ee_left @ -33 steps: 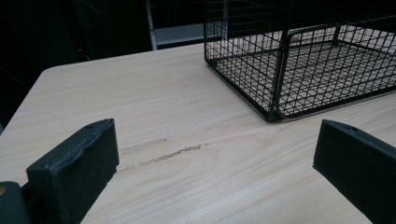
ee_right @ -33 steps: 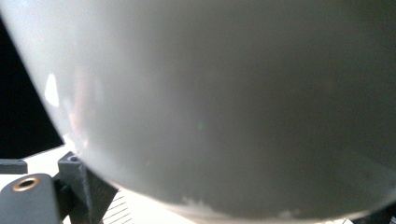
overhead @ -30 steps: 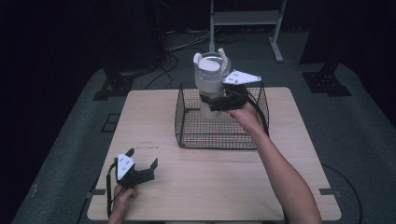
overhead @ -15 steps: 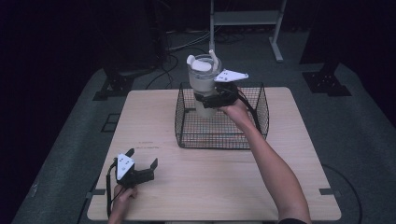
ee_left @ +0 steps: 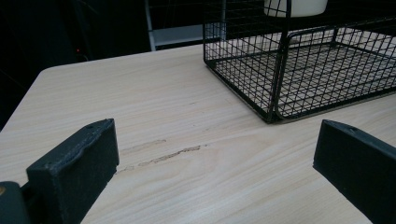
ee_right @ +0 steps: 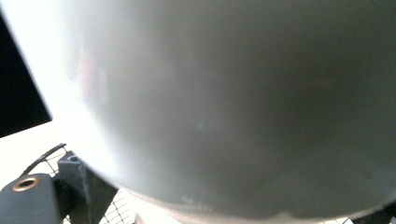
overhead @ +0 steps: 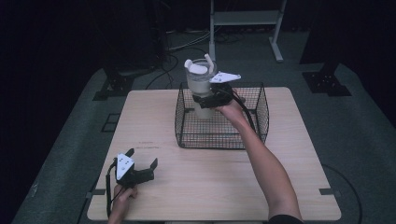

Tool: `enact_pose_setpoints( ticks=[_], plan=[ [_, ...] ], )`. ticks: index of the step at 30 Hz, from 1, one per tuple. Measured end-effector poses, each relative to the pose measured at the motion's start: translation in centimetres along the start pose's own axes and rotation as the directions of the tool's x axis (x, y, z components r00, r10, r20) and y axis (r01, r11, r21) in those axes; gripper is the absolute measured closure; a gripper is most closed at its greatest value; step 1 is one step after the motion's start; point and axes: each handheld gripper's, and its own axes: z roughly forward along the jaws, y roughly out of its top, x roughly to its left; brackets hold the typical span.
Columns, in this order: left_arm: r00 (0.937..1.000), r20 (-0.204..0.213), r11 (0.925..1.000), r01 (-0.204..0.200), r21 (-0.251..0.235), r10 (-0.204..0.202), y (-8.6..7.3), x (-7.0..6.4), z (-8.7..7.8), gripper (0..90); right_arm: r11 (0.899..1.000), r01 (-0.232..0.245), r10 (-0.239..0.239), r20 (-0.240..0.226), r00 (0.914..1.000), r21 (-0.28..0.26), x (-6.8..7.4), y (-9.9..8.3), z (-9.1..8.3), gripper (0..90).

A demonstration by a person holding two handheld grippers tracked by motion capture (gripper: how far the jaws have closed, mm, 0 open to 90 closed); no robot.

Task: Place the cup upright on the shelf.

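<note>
We see the right gripper (overhead: 208, 99) with its jaws clamped on a clear tumbler (overhead: 201, 86), holding it upright above the back left part of the black wire basket (overhead: 261, 112), its base at about rim height. A white lid with a handle sits on top of it. Our left gripper (overhead: 135, 169) rests low near the counter's (overhead: 289, 177) front left corner, jaws spread wide and empty, well apart from the basket.
</note>
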Motion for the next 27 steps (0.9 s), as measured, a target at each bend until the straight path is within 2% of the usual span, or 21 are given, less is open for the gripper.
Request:
enact_pose_setpoints(
  ticks=[9,17,23,27],
  plan=[
    [1.0000,0.003,1.0000,-0.001,0.000,0.001,0.0,0.0,0.0,0.0,1.000,-0.009,0.009,-0.025,0.9996,0.026,-0.4,-1.0,1.2,8.4],
    [1.0000,0.004,1.0000,0.001,-0.001,-0.001,0.0,0.0,0.0,0.0,0.996,-0.019,0.021,-0.023,0.9995,0.084,-0.6,-2.3,2.7,8.4],
    [1.0000,0.005,1.0000,0.003,-0.001,-0.003,0.0,0.0,0.0,0.0,0.993,0.005,-0.002,-0.026,0.9997,0.115,-0.5,-2.9,3.4,8.4],
    [1.0000,0.004,1.0000,0.005,-0.003,-0.005,0.0,0.0,0.0,0.0,0.992,0.000,0.005,-0.038,0.9993,0.126,-0.4,-3.2,3.7,8.4]
  ],
)
